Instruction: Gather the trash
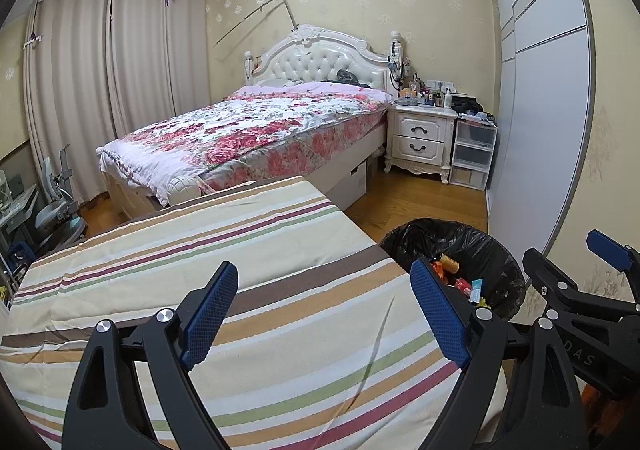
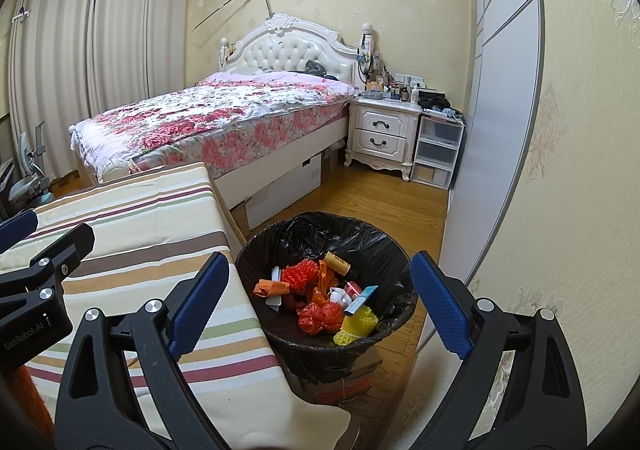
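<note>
Bedroom, striped cloth surface [image 1: 248, 270] beside full trash bin [image 2: 276, 246], both tools [image 1: 324, 314] [image 2: 316, 306] released, empty.

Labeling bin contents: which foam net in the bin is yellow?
The foam net at the near rim of the bin, under the blue-white tube. The other net, farther back, is red-orange.

A striped cloth [image 1: 248, 270] covers the near table, and the black-lined bin [image 2: 316, 234] stands on the wooden floor [image 2: 380, 198] to its right.
</note>
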`<action>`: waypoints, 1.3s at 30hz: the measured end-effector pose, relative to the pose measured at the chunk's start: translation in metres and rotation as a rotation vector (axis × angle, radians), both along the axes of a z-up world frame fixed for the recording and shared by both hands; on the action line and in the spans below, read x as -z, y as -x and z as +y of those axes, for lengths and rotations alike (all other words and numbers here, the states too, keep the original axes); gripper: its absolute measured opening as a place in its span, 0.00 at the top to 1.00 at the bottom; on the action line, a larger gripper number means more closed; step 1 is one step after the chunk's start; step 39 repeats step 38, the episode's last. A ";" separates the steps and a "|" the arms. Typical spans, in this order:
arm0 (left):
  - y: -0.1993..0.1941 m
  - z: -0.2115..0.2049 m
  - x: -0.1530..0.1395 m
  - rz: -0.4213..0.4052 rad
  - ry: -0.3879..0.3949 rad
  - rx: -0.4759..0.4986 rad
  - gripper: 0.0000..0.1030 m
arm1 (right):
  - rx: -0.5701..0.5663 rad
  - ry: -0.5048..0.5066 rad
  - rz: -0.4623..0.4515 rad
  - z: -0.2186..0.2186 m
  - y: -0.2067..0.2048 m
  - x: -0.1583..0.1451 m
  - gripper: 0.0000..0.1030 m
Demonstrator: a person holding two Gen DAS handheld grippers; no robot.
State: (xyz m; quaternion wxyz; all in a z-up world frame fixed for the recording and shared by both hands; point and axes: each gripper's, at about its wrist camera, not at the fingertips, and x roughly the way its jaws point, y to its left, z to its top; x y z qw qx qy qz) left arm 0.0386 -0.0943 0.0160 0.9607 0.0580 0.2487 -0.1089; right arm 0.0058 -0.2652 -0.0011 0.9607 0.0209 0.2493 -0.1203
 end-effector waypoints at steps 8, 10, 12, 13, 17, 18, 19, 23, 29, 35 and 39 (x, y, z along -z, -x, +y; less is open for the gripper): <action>0.000 0.001 0.001 0.002 -0.002 -0.005 0.17 | -0.001 0.000 0.000 0.000 0.000 0.000 0.12; 0.002 0.002 0.003 0.004 -0.004 -0.009 0.17 | 0.000 0.000 0.000 0.000 0.000 0.000 0.12; 0.004 0.003 0.003 -0.002 -0.007 -0.016 0.17 | -0.001 0.000 0.000 0.001 0.000 0.000 0.12; 0.005 0.002 0.002 -0.005 -0.008 -0.018 0.17 | -0.001 0.001 0.000 0.001 0.000 0.000 0.12; 0.007 0.001 0.003 -0.007 -0.004 -0.008 0.17 | -0.001 0.000 0.001 0.002 0.000 0.000 0.12; 0.008 0.001 0.003 -0.005 -0.002 -0.001 0.17 | -0.001 0.000 0.001 0.001 0.000 0.000 0.12; 0.007 0.000 0.003 -0.006 -0.001 0.003 0.17 | -0.001 0.000 0.001 0.002 0.000 0.000 0.12; 0.010 -0.001 0.002 -0.020 -0.008 -0.021 0.16 | -0.002 0.001 0.000 0.002 0.000 0.000 0.12; 0.008 -0.002 0.003 -0.019 -0.027 -0.024 0.15 | -0.003 0.001 0.001 0.002 0.000 0.000 0.12; -0.002 0.008 0.006 0.020 -0.024 -0.049 0.15 | -0.010 0.001 0.005 0.005 0.000 0.001 0.12; -0.006 0.015 0.011 0.035 -0.039 -0.077 0.15 | -0.029 0.006 0.017 0.012 -0.002 0.005 0.12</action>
